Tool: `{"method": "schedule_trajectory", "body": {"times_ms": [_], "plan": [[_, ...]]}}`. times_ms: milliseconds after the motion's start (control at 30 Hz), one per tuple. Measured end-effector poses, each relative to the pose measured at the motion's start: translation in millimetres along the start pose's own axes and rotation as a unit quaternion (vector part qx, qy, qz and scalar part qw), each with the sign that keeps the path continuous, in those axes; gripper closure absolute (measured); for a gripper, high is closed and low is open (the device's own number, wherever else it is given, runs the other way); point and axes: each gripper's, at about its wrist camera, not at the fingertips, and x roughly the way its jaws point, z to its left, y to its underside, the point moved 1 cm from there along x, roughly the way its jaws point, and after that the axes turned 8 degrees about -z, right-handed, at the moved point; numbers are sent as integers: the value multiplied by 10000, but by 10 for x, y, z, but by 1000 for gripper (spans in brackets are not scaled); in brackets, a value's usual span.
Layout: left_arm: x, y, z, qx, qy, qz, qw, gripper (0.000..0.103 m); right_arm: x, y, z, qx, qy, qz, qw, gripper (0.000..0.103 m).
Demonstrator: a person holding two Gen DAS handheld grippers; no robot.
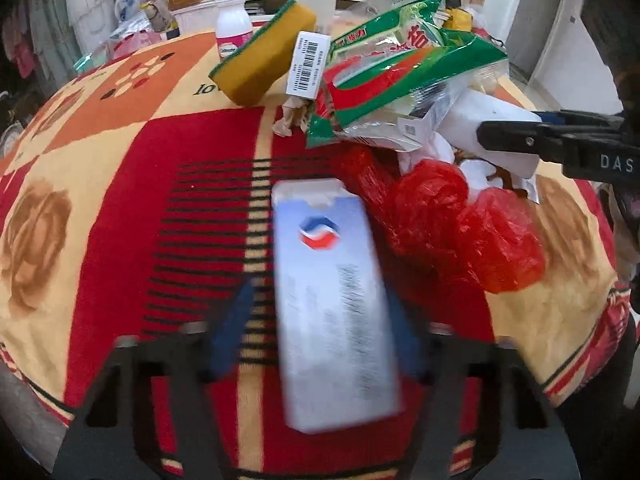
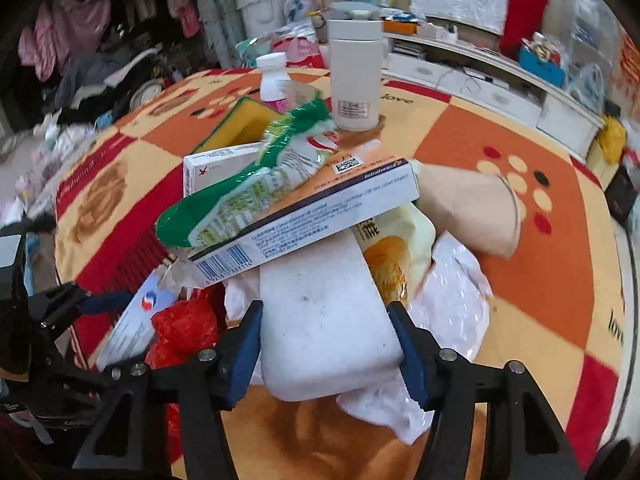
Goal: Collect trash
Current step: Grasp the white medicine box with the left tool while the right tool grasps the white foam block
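A heap of trash lies on a patterned cloth [image 1: 120, 184]. My left gripper [image 1: 320, 300] is shut on a white and blue carton [image 1: 336, 304], held beside red plastic bags [image 1: 452, 220]. The carton also shows in the right wrist view [image 2: 136, 320]. My right gripper [image 2: 326, 320] is shut on a white foam block [image 2: 324, 320] at the near end of the heap. On the block lie a long white box [image 2: 304, 220] and a green wrapper [image 2: 248, 196]. The green wrapper [image 1: 400, 76] and a yellow sponge [image 1: 264, 56] top the heap in the left wrist view.
A tall white canister [image 2: 354, 76] and a small white bottle with a pink label [image 2: 274, 80] stand behind the heap. A brown paper cone [image 2: 476, 208] and a crumpled white bag [image 2: 452, 308] lie to the right. Cluttered shelves and hanging clothes surround the table.
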Motion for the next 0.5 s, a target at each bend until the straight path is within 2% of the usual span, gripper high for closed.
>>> {"method": "schedule_trajectory", "body": {"times_ms": [167,333,500], "plan": [[-183,21,76,-204,250,0,9995,55,-466,220,-178,665,-95,-422,9968,44],[-521,-54,34,-232,311,-326,9987,55,-895,526,-379,1116,98,-705,9912,44],[-785,-199,-226,-22,545,-640,9965,55,-1155,735,-531,1480,316,-902,9844,44]]}}
